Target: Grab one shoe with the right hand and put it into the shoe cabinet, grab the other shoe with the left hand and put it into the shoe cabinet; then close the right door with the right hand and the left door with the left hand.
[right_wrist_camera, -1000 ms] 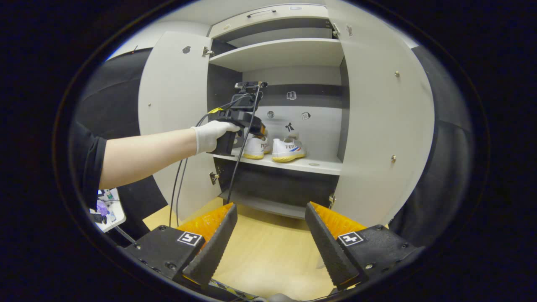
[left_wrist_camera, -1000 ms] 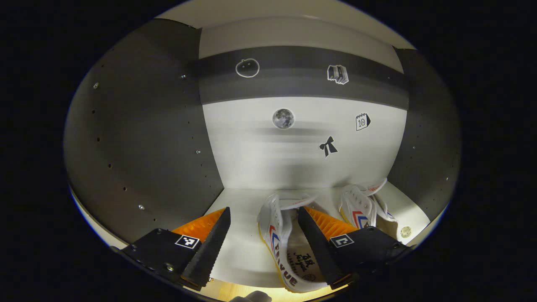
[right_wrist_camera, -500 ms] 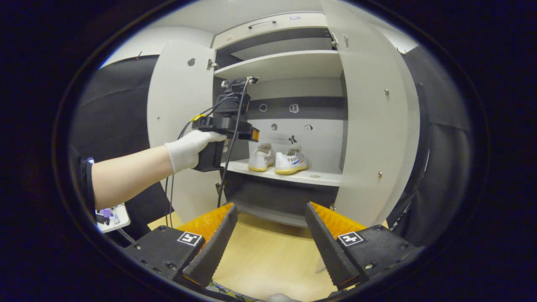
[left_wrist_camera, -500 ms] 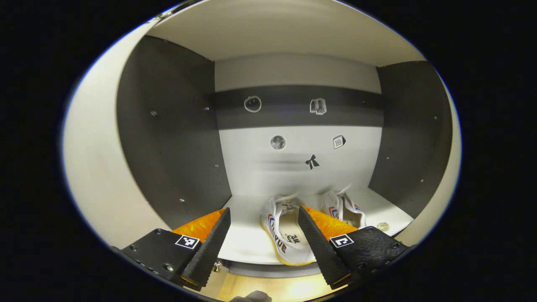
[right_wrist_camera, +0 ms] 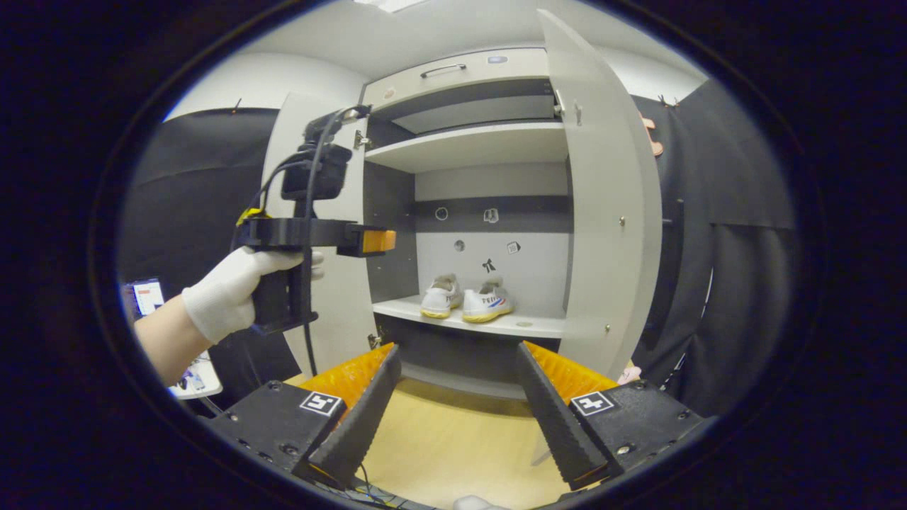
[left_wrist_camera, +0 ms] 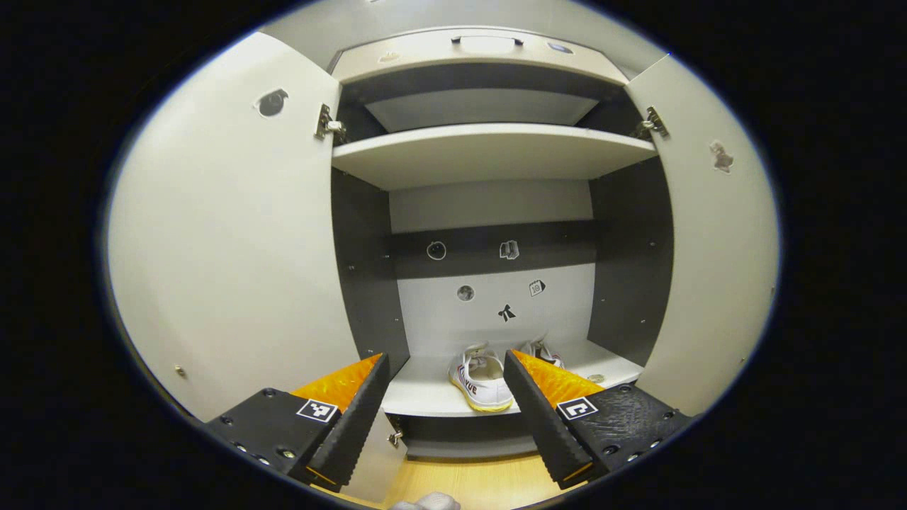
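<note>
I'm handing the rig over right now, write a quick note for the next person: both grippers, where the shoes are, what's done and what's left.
Left gripper: jaws open, holding nothing, out in front of the shoe cabinet.
Right gripper: jaws open, holding nothing, farther out over the wooden floor.
Shoes: left shoe and right shoe sit side by side on the middle shelf.
Done: both shoes are in.
Left: right door and left door stand wide open. Close the right one with the right gripper, then the left one with the left.
</note>
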`<state>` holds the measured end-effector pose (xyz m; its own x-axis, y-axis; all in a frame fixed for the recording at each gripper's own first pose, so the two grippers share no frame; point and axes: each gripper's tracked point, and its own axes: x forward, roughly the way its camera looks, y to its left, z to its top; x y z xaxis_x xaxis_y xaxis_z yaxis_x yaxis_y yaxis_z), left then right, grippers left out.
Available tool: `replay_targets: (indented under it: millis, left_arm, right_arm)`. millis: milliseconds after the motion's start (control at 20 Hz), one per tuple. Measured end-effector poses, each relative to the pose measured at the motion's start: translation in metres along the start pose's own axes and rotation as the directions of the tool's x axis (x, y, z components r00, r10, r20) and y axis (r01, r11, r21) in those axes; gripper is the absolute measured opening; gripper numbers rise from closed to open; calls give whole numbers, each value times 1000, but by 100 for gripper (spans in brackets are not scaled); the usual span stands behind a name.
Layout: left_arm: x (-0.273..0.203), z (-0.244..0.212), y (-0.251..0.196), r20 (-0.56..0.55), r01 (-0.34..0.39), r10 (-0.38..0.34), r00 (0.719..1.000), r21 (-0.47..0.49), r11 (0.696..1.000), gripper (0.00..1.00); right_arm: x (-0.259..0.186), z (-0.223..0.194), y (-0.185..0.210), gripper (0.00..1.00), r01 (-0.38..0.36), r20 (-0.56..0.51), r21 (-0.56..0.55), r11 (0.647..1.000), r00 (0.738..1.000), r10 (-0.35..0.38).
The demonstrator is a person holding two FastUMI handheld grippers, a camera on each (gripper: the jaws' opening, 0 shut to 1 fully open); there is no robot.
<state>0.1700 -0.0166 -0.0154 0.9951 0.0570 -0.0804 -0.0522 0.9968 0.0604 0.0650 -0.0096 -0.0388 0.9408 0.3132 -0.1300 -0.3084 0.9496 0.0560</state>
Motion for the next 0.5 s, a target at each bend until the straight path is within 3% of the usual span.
replay_targets:
  millis: [300,350,500]
  left_arm:
    - [-90,7,15,51,27,-26,998,-9,1000,100]
    - [-104,6,19,58,27,-27,998,-7,1000,96]
    - [-143,4,28,87,30,-29,996,-12,999,96]
  right_arm:
    - [-29,22,9,100,69,61,13,998,996,-70]
    - [-35,24,9,100,82,66,14,997,994,-83]
    - [-52,30,8,100,126,88,13,992,988,-127]
